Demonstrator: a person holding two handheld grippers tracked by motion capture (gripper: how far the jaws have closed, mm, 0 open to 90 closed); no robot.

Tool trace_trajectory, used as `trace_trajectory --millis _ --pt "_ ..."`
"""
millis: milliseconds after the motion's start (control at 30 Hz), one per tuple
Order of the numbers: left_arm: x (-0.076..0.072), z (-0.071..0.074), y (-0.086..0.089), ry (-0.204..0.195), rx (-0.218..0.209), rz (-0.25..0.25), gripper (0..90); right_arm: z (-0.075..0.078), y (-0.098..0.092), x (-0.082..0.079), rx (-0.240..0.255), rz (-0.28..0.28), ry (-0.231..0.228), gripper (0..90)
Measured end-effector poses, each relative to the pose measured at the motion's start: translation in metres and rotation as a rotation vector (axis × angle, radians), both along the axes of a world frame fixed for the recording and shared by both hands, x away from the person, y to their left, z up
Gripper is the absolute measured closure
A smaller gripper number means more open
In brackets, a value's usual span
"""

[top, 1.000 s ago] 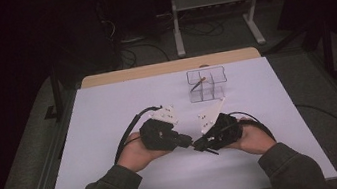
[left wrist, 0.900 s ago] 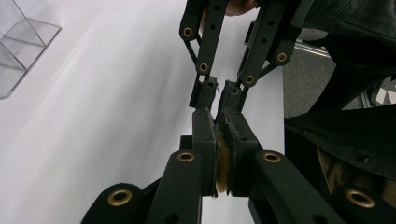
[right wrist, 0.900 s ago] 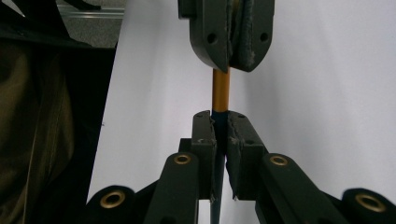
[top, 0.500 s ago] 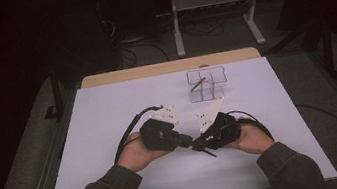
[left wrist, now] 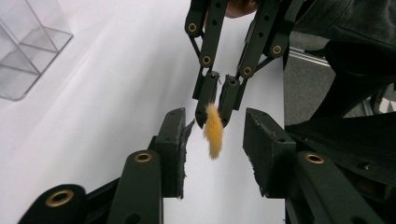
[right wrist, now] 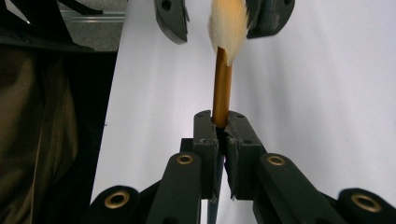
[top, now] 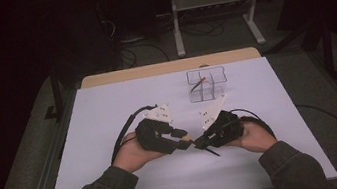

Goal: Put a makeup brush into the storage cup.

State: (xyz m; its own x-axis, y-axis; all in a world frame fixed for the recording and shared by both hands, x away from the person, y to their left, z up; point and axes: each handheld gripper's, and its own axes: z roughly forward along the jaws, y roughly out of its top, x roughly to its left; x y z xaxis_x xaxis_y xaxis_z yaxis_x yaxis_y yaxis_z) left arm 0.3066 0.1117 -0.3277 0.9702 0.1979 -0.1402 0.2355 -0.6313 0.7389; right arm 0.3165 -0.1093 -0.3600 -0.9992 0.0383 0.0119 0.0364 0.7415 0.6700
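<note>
Above the worktop (top: 108, 113), near edge: both claws meet tip to tip.
Right claw (right wrist: 223, 128): clamped on the brush (right wrist: 222, 84) handle.
Left claw (left wrist: 215, 140): jaws just opened, tuft between them, untouched.
Axis: brush runs claw to claw; organiser (top: 207, 83) lies beyond.

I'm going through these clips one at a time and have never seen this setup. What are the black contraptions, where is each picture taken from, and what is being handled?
A person holds a black hand-held claw in each hand. The high view looks down on the white table; the other two pictures come from cameras riding on each claw.

The right claw is shut on the golden metal collar of a small brush with a pale orange bristle tuft. The left claw has just been opening: its jaws stand apart on either side of the tuft without pressing it.

Farther back stands a clear plastic divided box with a thin stick-like item leaning inside.
</note>
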Motion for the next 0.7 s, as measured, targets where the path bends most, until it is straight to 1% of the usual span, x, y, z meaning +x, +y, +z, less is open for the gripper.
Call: trace_trajectory --millis 167,267,500,533,700 --pt "-0.001 0.0 0.005 -0.004 -0.009 0.024 56.1 0.0 -0.003 0.001 0.0 -0.002 0.0 82.8" --pt "0.0 0.001 0.01 -0.014 -0.01 0.031 54.9 0.0 -0.005 0.002 -0.003 -0.01 0.005 82.8" --pt "-0.002 -0.001 0.018 -0.016 -0.004 0.047 53.7 0.002 -0.012 0.004 0.005 -0.033 0.007 82.9" --pt "-0.001 -0.002 0.02 -0.022 -0.001 0.047 53.6 0.002 -0.014 0.005 0.008 -0.036 0.009 82.9" --pt "-0.002 -0.005 0.026 -0.02 -0.001 0.067 53.0 0.005 -0.018 0.006 0.013 -0.051 0.01 82.9"
